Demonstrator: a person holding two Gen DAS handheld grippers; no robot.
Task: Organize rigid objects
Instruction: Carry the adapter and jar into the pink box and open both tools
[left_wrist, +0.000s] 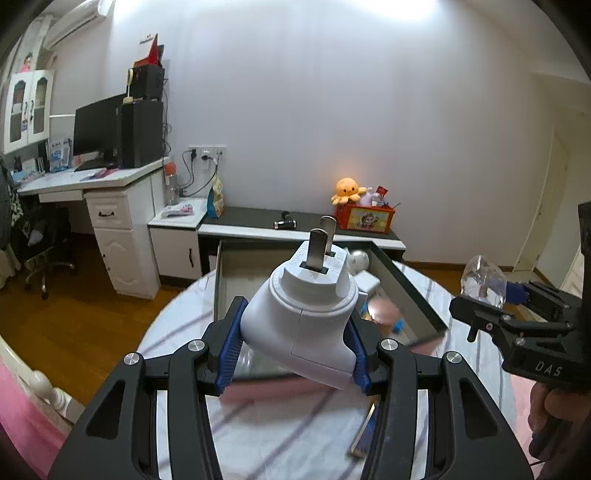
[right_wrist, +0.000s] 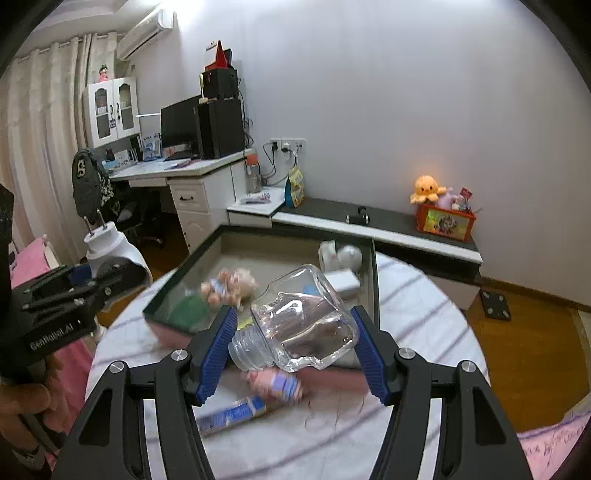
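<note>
White plastic plug adapter (left_wrist: 308, 314) pinched in the left gripper (left_wrist: 295, 354), prongs pointing up and away. Right gripper (right_wrist: 295, 350) clamps a clear glass jar (right_wrist: 295, 325), long axis across the jaws, mouth to the left. Both are held above the round table (right_wrist: 406, 295); the open tray (right_wrist: 373, 280) lies just beyond, nearer the right gripper. Tray contents blurred; its near wall hidden.

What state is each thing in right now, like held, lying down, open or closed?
left hand-held gripper: shut on the white plug adapter
white plug adapter: held in the air, prongs pointing up
right hand-held gripper: shut on the clear jar
clear jar: held in the air, tipped on its side, no lid, looks empty
storage box: open, toys inside
blue tube: lying flat on the round table
</note>
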